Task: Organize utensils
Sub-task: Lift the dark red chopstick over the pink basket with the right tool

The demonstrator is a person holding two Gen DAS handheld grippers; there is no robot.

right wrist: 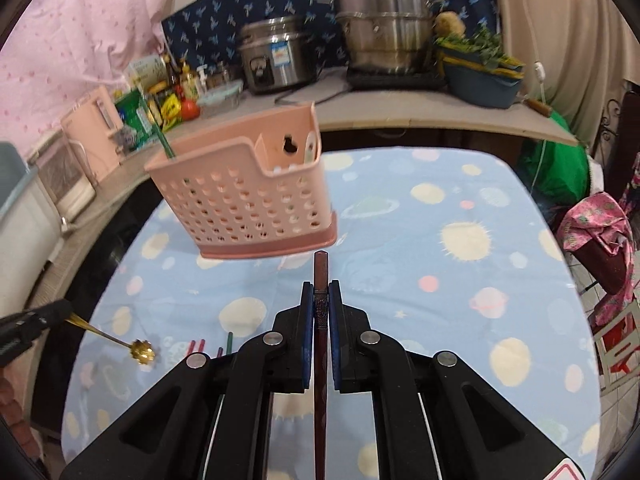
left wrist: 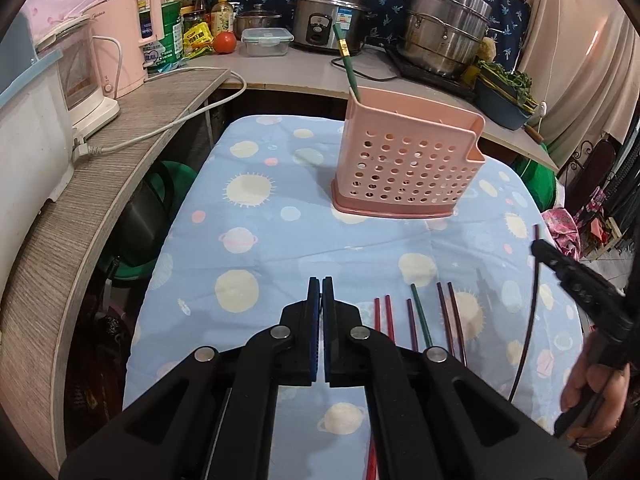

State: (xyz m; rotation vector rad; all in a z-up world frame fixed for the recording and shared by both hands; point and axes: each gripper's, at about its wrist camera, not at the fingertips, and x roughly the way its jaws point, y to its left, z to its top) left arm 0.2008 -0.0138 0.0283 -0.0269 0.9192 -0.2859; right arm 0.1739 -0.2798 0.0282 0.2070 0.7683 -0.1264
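Here, the pink utensil holder stands on the bench's planet-print cloth.
The right gripper pinches a dark chopstick; the left gripper seems pressed together on a gold spoon. More chopsticks lie nearby; behind, the counter carries a rice cooker and steel pot.

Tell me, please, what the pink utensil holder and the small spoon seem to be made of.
The pink utensil holder looks like moulded plastic with a matte finish: thin walls, an even colour and regular round holes. The small spoon looks like metal with a shiny gold finish: it glints, and its handle is very thin. Whether it is solid or only plated cannot be told.
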